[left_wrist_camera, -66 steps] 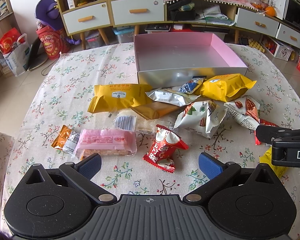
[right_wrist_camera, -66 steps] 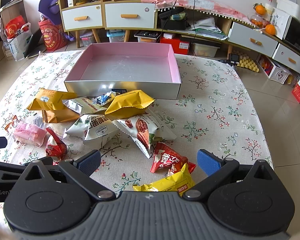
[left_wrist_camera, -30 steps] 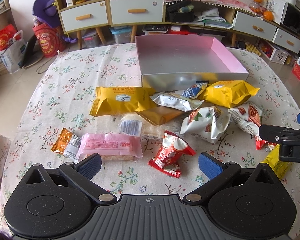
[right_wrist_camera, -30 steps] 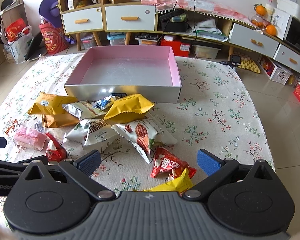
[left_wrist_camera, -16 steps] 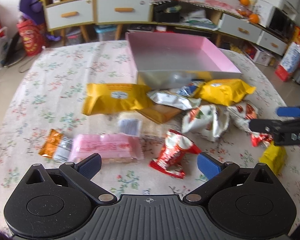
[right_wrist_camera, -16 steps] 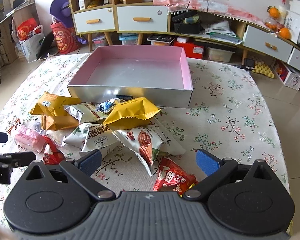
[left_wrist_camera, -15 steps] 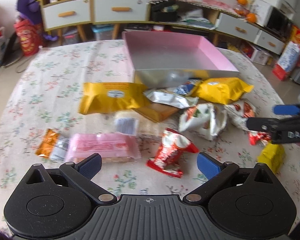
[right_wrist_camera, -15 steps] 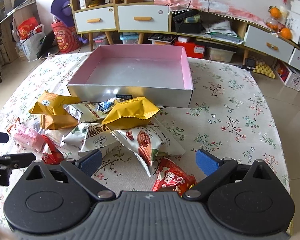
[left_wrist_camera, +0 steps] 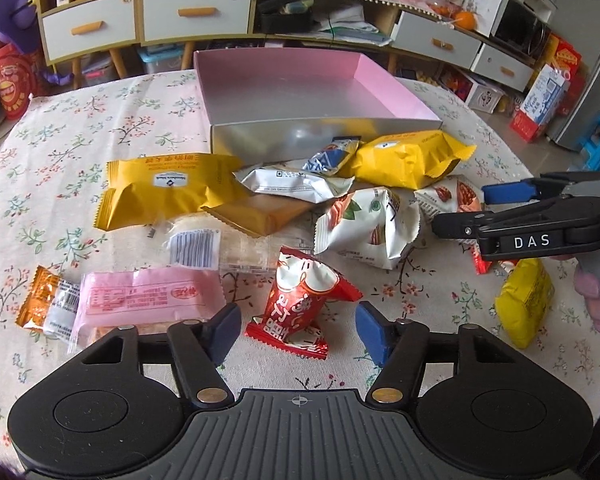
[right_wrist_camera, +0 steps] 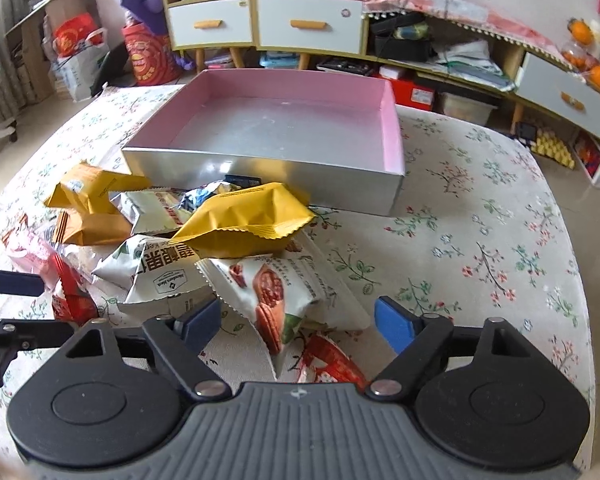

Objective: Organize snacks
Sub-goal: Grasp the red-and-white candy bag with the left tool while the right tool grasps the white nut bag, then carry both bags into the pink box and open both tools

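Both grippers are over the snack pile on the flowered cloth, each straddling a packet. Nothing is in the box yet.

Left gripper: jaws have just been closing, now about half open. The red packet stands crumpled between the blue pads; a gap shows on both sides, so no grip yet. The gripper is pitched down at the packet, which suits pinching it across its narrow middle.

Right gripper: jaws also just closing, still fairly wide. The nut packet lies between them, one corner near the left pad, not pressed. A second red packet sits partly under the gripper body; from the left view a yellow packet lies just beside it.

Box: pink inside, silver outside, open top, empty, at the far side of the pile. Its near wall touches or nearly touches the far snacks, so the carry from pile to box is short.

Rest of the pile: two large yellow bags, a white bag, a silver packet, a tan bar, a pink packet and a small orange one, overlapping loosely.

Judgement: first picks are in hand and the task is barely begun. Both targets were likely chosen as the nearest loose pieces, each free to lift without dragging neighbours. Risk: the nut packet overlaps the white bag and may tug it
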`<action>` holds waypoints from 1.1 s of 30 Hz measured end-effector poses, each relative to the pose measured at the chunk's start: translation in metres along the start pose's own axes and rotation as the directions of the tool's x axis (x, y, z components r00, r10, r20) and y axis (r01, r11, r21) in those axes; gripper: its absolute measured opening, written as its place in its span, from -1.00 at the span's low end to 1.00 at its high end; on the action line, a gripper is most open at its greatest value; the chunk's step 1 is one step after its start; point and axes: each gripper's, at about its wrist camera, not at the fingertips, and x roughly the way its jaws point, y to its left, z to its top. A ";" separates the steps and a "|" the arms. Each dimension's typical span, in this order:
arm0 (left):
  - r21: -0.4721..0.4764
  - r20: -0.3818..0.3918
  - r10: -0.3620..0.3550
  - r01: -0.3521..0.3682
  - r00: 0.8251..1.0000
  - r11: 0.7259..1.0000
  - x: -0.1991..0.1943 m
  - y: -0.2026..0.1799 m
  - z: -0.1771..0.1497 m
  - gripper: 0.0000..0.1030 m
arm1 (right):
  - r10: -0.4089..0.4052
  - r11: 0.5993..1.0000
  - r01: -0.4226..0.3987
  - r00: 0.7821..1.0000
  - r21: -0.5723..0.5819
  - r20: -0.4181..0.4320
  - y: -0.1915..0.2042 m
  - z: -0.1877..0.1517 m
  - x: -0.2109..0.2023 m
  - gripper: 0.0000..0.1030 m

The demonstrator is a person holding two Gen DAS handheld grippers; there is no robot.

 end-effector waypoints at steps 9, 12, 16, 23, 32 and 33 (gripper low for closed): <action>0.036 -0.004 0.047 -0.047 0.999 0.998 0.014 -0.005 0.000 -0.21 | -0.007 1.000 0.007 1.000 -0.027 0.006 0.003 0.002 0.007 0.36; 0.041 -0.003 0.060 -0.059 0.998 0.997 0.017 -0.004 0.000 -0.26 | -0.008 1.000 0.008 1.000 -0.009 0.008 0.001 0.002 0.010 0.33; 0.042 0.009 0.079 -0.080 0.997 0.996 0.018 -0.005 0.000 -0.27 | 0.001 1.000 -0.001 1.000 0.008 0.019 0.000 0.000 0.013 0.28; 0.042 0.024 0.103 -0.104 0.994 0.994 0.022 -0.005 0.000 -0.47 | 0.024 0.998 -0.026 0.999 0.049 0.033 -0.004 -0.001 0.014 0.14; 0.011 0.023 0.105 -0.105 0.994 0.994 0.017 0.002 0.001 -0.61 | 0.035 0.998 -0.037 0.999 0.056 0.039 -0.006 0.001 0.009 -0.17; 0.012 0.024 0.103 -0.104 0.994 0.995 0.015 0.002 0.002 -0.61 | 0.036 0.997 -0.038 0.999 0.063 0.034 -0.006 0.001 0.008 -0.20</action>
